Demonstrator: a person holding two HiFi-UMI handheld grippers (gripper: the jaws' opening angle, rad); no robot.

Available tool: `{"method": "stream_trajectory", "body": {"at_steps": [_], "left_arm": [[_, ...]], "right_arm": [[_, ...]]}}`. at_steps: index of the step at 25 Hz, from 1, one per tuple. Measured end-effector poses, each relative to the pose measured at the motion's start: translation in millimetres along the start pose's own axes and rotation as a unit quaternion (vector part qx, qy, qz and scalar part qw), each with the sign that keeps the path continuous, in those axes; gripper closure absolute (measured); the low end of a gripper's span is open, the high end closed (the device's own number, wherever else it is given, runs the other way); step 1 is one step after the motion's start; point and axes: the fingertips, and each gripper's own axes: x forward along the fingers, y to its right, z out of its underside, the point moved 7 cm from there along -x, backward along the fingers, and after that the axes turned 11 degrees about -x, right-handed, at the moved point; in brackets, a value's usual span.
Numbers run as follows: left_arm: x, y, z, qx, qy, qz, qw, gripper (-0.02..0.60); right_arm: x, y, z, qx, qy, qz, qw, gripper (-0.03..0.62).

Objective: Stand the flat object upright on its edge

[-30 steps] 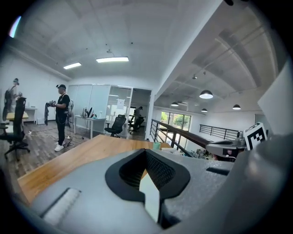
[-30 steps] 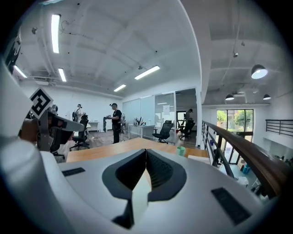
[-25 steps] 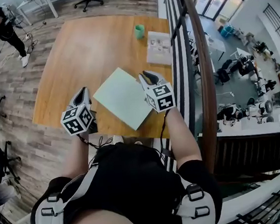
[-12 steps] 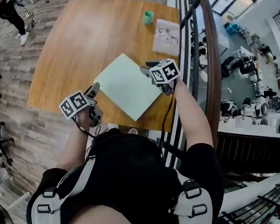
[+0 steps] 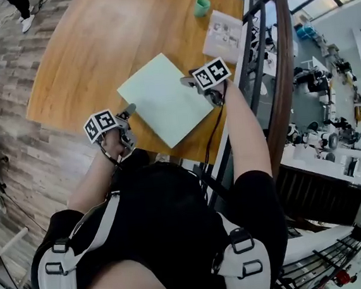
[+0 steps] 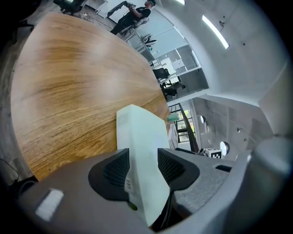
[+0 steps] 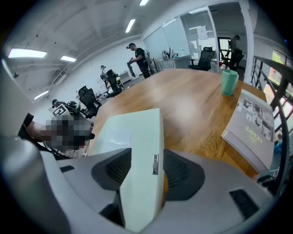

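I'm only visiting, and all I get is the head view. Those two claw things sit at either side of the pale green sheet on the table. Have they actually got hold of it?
Observer: Not clamped. The left gripper view shows the left gripper with its jaws opening and the edge of the green slab standing between its pads.
Operator: And the other claw?
Observer: Much the same. The right gripper is opening too, and the slab's other side sits between its pads.
Operator: You said slab. Isn't it just paper?
Observer: No. Close up it has real thickness, and there is a small silvery tag on its side face.
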Motion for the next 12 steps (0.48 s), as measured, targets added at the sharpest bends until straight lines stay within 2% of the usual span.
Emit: {"method": "stream_trajectory", "body": {"at_steps": [5, 8, 12], "left_arm": [[16.2, -8.5, 11.4, 0.004, -0.023, -0.02, 0.9995, 0.402], [24.1, -11.4, 14.1, 0.011, -0.032, -0.031, 0.9989, 0.402], [32.4, -18.0, 14.3, 0.021, -0.042, -0.049, 0.9977, 0.402]], "right_arm": [[20.1, 17.2, 4.5, 0.019, -0.034, -0.008, 0.999, 0.39], [30.0, 24.5, 8.5, 0.049, -0.035, -0.014, 0.998, 0.39], [37.6, 26.0, 16.2, 0.093, -0.028, -0.045, 0.994, 0.391]]}}
